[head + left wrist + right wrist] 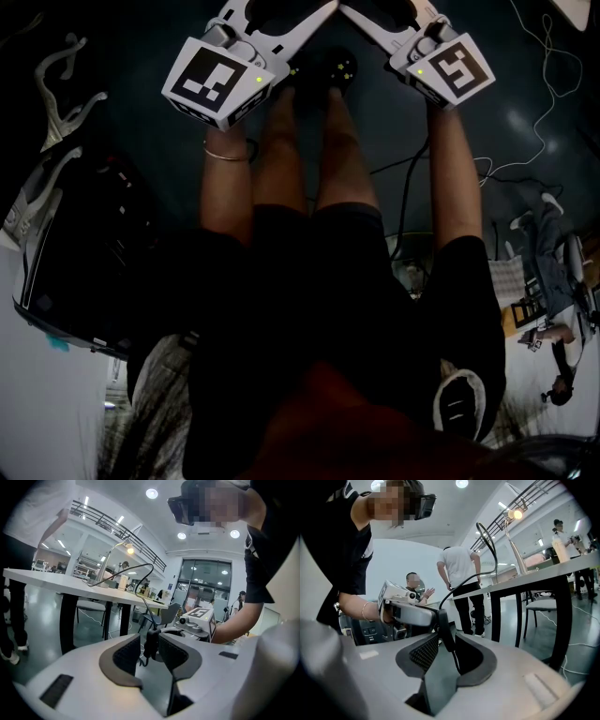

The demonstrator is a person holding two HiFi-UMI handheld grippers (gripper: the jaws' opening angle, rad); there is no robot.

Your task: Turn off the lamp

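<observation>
**A:** Where is the lamp [127, 549]?

**B:** On the white desk [42, 581], well beyond both tools. Its bulb is lit. In the left gripper view it sits at about eleven o'clock above the jaws, and in the right gripper view at about one o'clock.

**A:** And the left tool [149, 646]?

**B:** Its jaws stand wide apart. The black inline switch [151, 638] hangs upright between them. There is a gap on the nine o'clock side, and I cannot tell whether it touches the three o'clock pad.

**A:** The right tool [445, 641]?

**B:** It is clamped on that same switch from the opposite side. The black body fills the space between the pad tips. The cord [449, 595] climbs away from the switch toward one o'clock, up to the desk.

**A:** How do the two tools sit in the head view?

**B:** Both are at the top edge, the left near eleven o'clock and the right near one o'clock. Their tips angle in toward each other at twelve, above the person's legs. Each shows in the other's camera, just beside the switch.
</observation>
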